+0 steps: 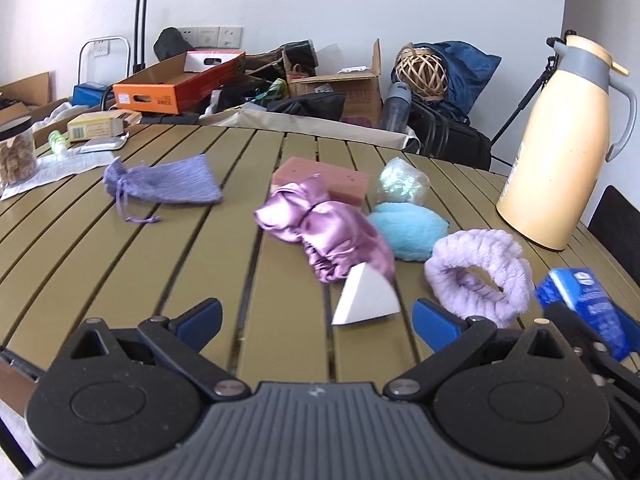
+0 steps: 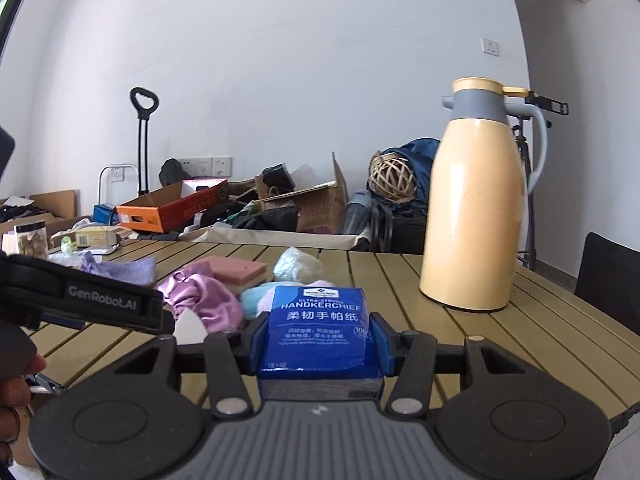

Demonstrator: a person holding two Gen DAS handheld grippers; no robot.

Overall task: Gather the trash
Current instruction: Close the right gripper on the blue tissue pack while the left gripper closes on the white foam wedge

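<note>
My right gripper is shut on a blue handkerchief tissue pack, its blue pads pressing both sides, held above the slatted table. The same pack shows at the right edge of the left wrist view. My left gripper stands open over the table with nothing between its fingers. Just ahead of it lies a white wedge sponge. Beyond are a shiny purple satin cloth, a fluffy lilac headband, a light blue puff, a pink block and a wrapped pale green ball.
A tall yellow thermos jug stands at the table's right. A lilac drawstring pouch lies at mid left. Papers, a small box and a jar sit at the far left. Boxes and bags crowd the floor behind. A hand shows at left.
</note>
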